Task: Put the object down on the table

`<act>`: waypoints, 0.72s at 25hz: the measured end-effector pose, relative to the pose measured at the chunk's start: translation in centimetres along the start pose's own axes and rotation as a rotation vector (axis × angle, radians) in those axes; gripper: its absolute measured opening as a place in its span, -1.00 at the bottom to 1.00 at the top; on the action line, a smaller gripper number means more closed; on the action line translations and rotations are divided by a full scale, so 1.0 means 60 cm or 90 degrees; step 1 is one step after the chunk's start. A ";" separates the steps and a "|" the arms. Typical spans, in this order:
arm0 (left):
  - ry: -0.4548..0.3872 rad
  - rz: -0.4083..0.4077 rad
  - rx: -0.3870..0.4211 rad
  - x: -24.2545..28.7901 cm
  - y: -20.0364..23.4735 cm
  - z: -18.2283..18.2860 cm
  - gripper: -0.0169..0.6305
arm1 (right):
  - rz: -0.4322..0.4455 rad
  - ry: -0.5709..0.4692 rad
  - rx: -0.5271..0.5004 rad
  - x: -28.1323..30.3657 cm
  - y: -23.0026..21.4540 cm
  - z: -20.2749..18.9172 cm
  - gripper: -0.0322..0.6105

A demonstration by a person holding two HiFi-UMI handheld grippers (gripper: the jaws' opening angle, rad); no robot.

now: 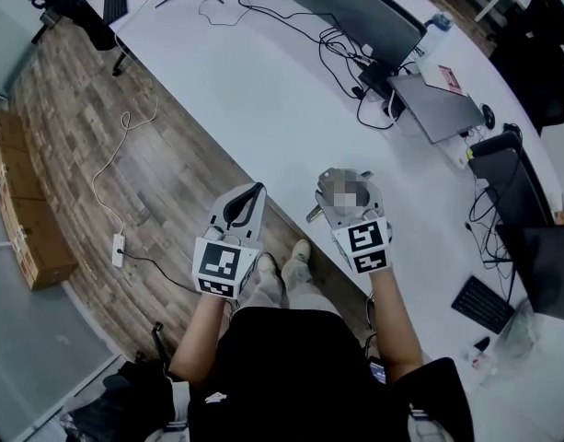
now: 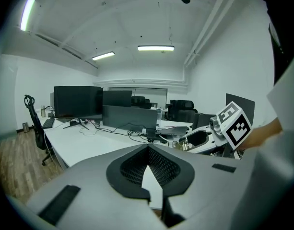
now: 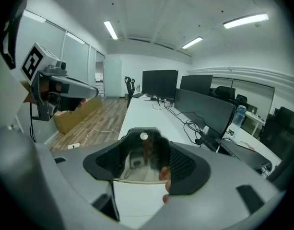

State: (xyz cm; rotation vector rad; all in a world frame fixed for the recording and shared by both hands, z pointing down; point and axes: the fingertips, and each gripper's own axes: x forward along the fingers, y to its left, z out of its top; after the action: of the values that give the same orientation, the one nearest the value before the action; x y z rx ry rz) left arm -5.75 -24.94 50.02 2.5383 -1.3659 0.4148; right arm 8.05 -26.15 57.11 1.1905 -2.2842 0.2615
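Left gripper, around 7 o'clock, is pressed together on nothing. Right gripper, about 4 o'clock, pinches a shiny mirror-like object over the table edge. It looks stiff, slick and probably breakable, so grip the edges and set it down gently.

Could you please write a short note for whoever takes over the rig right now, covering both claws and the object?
Left claw: shut, nothing in it, held just off the near edge of the white table.
Right claw: shut on a shiny reflective object, held up over the table's near edge. I cannot tell what the object is.
Done: the object is gripped.
Left: lower it onto a bare patch of table, probably short of the cables, then open the right claw and draw back.
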 end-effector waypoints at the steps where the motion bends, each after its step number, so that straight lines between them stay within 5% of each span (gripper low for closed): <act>1: 0.005 -0.003 -0.001 0.003 -0.002 -0.007 -0.91 | 0.005 0.010 -0.009 0.007 0.001 -0.008 0.04; 18: 0.067 0.012 -0.014 0.025 0.010 -0.090 -0.91 | 0.107 0.188 -0.147 0.135 0.017 -0.156 0.04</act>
State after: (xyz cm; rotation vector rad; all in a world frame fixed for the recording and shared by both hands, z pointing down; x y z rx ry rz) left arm -6.22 -24.64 55.62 2.4498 -1.3503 0.5256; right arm 7.01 -27.38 69.41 0.7883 -2.0892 0.2122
